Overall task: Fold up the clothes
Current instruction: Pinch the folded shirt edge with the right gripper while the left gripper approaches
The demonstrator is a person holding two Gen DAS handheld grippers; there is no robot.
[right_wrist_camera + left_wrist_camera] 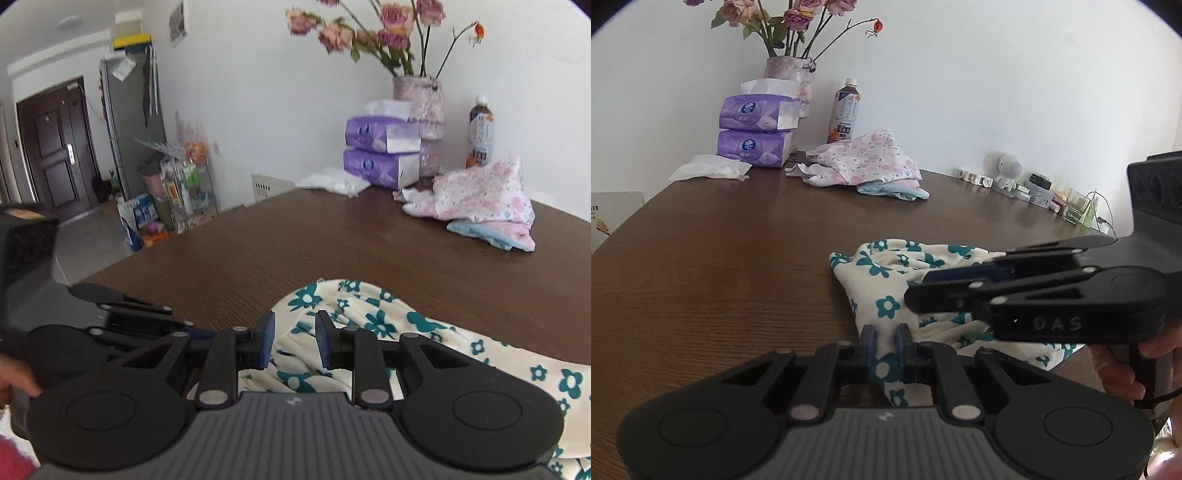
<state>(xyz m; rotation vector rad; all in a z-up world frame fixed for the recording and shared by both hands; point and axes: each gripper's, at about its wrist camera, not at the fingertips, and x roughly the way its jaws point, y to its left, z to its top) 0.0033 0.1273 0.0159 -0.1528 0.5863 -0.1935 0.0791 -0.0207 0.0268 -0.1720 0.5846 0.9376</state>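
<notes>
Left wrist view: the left gripper (886,347) clenches a bunched fold of the cream cotton garment printed with teal flowers (886,280), which lies at the near edge of the brown wood-grain table (738,266), apparently to lift it for folding. At three o'clock the right gripper (916,291) reaches across the cloth; in its own view its pads stand apart over the fabric, grasping nothing. Bare tabletop stretches toward twelve o'clock, short of the pink floral clothes pile (871,162).
</notes>
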